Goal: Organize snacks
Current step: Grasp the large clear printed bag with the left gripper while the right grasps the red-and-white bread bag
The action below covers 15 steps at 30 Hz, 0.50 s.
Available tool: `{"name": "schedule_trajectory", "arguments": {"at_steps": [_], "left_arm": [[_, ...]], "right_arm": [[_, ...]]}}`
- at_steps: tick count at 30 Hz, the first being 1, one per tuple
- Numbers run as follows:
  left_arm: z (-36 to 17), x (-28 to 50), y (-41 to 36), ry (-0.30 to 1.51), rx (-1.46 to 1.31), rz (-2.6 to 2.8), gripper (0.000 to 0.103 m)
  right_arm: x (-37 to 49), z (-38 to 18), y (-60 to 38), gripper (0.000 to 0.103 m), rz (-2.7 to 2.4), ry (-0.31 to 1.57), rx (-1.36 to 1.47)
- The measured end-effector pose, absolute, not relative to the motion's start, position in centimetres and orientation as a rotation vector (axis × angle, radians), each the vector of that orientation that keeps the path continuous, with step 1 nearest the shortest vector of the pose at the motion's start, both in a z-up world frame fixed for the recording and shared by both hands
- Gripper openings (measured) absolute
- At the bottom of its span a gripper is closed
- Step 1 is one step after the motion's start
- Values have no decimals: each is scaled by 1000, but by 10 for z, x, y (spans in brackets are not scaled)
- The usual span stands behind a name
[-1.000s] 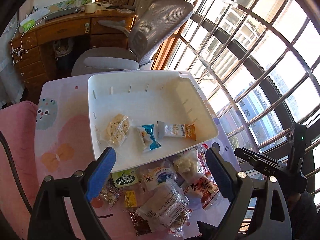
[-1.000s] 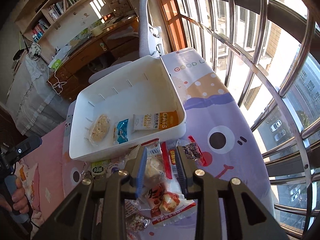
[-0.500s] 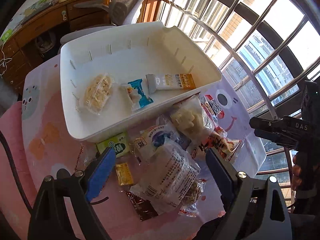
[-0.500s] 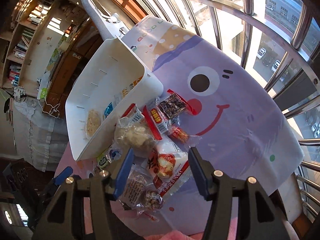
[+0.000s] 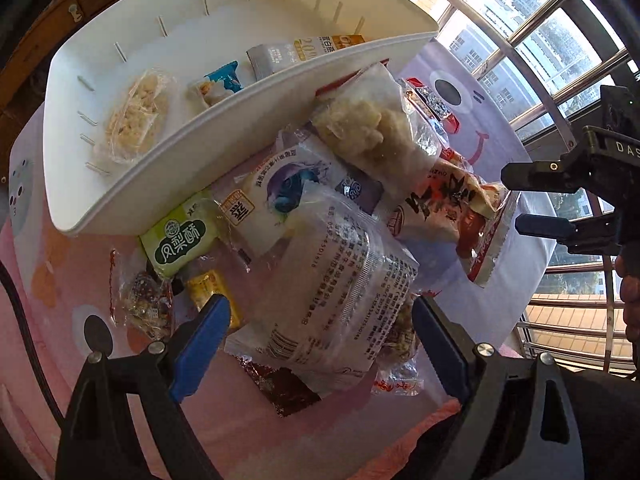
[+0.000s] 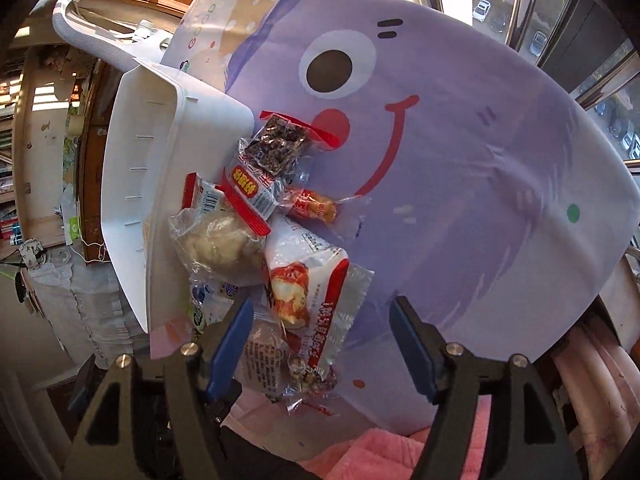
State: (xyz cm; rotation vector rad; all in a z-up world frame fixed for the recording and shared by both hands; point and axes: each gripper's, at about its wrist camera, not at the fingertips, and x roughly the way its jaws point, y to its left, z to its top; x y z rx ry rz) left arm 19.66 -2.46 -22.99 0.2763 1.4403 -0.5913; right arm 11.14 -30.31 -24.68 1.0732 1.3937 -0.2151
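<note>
While I held both over the snack pile (image 5: 332, 248) beside the bin (image 5: 224, 128), left gripper (image 5: 320, 320) gaped empty; right gripper (image 6: 320, 320) had just been opening, nothing gripped.

- Left black two-finger gripper with blue pads (image 5: 320, 320): jaws wide apart, pointing steeply downward.
- Right black two-finger gripper with blue pads (image 6: 320, 332): jaws just been opening, pads gripping nothing.

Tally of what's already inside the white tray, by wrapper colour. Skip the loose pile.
clear packet (pale crispy cake inside): 1
blue-and-white packet: 1
grey, white and orange bar: 1
Total inside the white tray: 3
</note>
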Motion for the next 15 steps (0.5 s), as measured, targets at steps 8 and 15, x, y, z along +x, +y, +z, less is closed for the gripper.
{"name": "schedule_trajectory", "arguments": {"at_steps": [8,15], "left_arm": [[-245,200,-35,1504,308,-580,99],[-268,196,-61,1560,394,-565,102]], "right_arm": [[106,-277,-300,71,-214,1447,1235],[104,-293,-297,71,-208,1466,1308]]}}
